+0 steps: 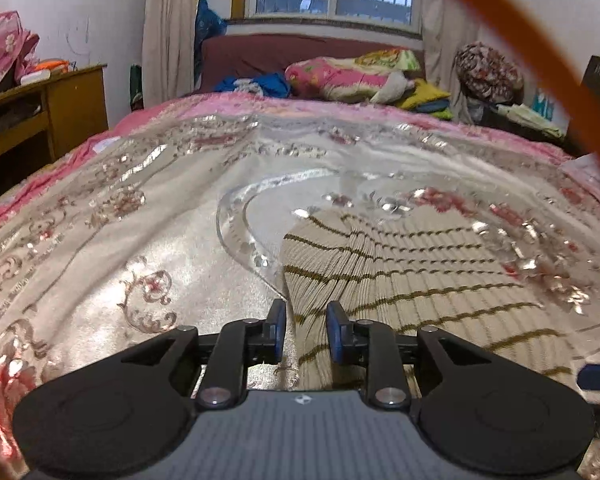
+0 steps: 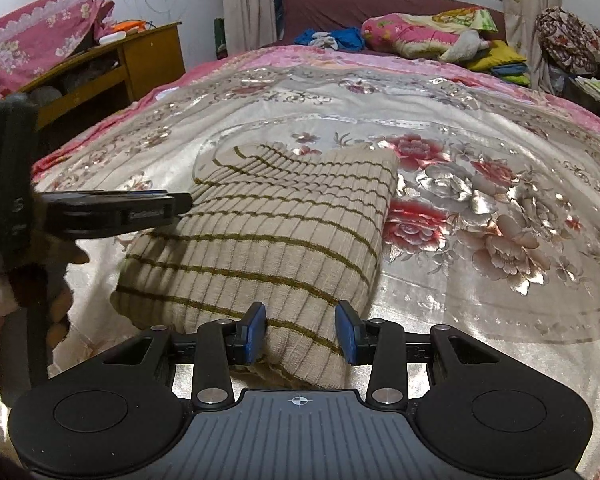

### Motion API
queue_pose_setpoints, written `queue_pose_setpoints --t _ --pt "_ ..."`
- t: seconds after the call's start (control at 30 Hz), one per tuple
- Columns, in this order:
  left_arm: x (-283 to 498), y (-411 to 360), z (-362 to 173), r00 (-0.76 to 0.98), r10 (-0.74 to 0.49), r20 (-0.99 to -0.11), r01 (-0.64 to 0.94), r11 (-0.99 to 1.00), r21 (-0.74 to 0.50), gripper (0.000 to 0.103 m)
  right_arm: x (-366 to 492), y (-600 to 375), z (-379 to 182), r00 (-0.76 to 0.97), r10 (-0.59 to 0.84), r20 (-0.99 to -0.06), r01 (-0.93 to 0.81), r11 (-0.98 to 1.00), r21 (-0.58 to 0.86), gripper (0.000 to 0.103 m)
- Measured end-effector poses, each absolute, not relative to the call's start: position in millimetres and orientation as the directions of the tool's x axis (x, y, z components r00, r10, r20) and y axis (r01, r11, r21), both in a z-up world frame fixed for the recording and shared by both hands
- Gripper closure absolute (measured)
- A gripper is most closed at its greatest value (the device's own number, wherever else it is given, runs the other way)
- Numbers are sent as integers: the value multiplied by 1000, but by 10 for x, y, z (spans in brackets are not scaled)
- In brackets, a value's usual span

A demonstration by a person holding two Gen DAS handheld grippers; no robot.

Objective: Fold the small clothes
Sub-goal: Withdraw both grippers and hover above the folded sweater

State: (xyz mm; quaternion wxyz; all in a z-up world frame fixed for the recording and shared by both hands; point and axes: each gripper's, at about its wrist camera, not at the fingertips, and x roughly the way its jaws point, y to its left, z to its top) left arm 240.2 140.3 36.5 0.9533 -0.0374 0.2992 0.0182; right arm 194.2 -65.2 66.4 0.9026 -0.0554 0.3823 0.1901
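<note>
Right wrist view: striped knit garment (image 2: pixel 268 236) folded into a block on the bed (image 2: pixel 480 320), long axis running away toward the window. Near corner between the right gripper (image 2: pixel 302 332), parted moderately, gripping nothing. Left gripper (image 1: pixel 306 330), narrower gap, straddling the left edge, empty too.

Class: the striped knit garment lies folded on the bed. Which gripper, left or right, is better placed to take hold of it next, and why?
Probably the right gripper: its open jaws already straddle the near edge of the striped garment. The left gripper, also open, sits at the side edge.
</note>
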Motion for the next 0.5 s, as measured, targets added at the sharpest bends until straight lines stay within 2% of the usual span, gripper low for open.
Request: queue_pose_setpoints --t 0.2,0.37,0.5 --pt "2046 1394 422 844 -43 -534 -15 994 -104 72 1950 -670 760 656 302 -692 -372 927 52 65" --pt "1991 1327 271 819 -11 -573 -10 999 -34 72 1964 -640 727 655 291 -698 -366 930 44 65" --pt "1991 1341 173 801 -1 -598 -20 999 -27 71 1960 -616 691 650 285 -704 -368 929 36 65"
